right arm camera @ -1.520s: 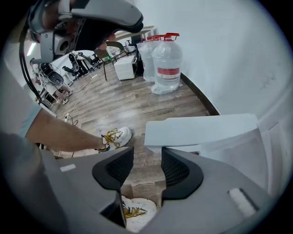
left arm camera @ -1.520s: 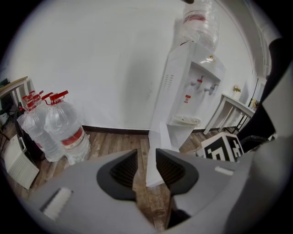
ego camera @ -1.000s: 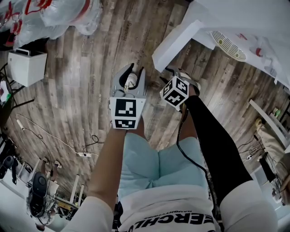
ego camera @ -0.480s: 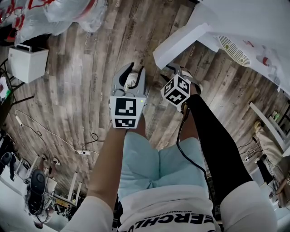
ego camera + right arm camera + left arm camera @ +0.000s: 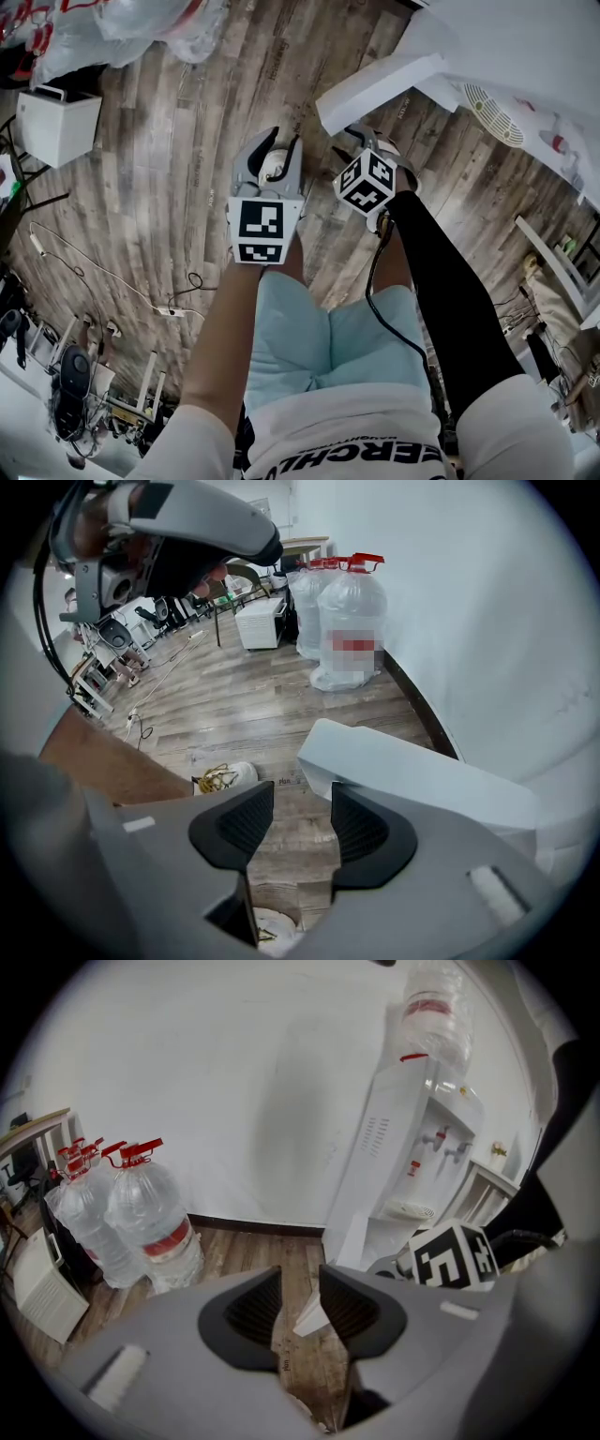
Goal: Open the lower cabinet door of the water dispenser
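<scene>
The right hand-held gripper [image 5: 302, 801] has its jaws a little apart, with only floor showing between them. The left hand-held gripper [image 5: 300, 1281], low centre in its own view, is likewise parted and empty. Just beyond the right jaw, across the right half of the right gripper view, lies the corner of the lower cabinet door [image 5: 422, 782], already swung out from the water dispenser [image 5: 405, 1138]. With nothing clamped, the door could swing shut again. A careless sweep of the right hand-held gripper could also knock its free edge and strain the hinge. The door looks like a plain white slab with a thick, rounded edge and no visible handle, standing over the wooden floor [image 5: 169, 169].
</scene>
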Demonstrator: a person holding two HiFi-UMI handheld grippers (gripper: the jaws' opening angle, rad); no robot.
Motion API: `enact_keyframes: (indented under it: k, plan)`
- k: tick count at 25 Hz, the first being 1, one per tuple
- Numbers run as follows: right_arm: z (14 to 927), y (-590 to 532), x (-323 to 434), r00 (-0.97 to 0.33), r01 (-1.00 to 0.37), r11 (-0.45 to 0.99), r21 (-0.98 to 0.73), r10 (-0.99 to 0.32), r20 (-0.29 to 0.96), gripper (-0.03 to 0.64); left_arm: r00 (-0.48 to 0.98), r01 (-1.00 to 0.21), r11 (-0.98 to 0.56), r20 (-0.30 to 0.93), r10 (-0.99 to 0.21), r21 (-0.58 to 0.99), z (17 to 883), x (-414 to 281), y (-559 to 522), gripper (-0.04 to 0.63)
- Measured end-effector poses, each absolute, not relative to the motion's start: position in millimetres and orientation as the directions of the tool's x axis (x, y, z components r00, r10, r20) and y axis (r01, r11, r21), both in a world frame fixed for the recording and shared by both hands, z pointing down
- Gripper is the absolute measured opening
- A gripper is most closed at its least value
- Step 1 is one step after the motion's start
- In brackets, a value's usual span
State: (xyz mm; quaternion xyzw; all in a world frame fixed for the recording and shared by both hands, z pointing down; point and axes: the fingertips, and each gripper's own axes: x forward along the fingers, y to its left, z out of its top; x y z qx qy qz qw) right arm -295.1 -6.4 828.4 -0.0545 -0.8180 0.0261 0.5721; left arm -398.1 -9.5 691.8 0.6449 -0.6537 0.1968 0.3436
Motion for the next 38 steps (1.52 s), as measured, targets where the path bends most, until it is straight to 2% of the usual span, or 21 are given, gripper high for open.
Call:
enact_keyframes:
  k: [38]
  plan:
    - [833.2, -50.2, -384.2, -0.395, 0.037, 0.999, -0.032, 0.044, 0.918, 0.173, 0.086, -0.976, 0.078, 0.69, -0.718, 0.203, 701.8, -449.0, -17.6, 0.132]
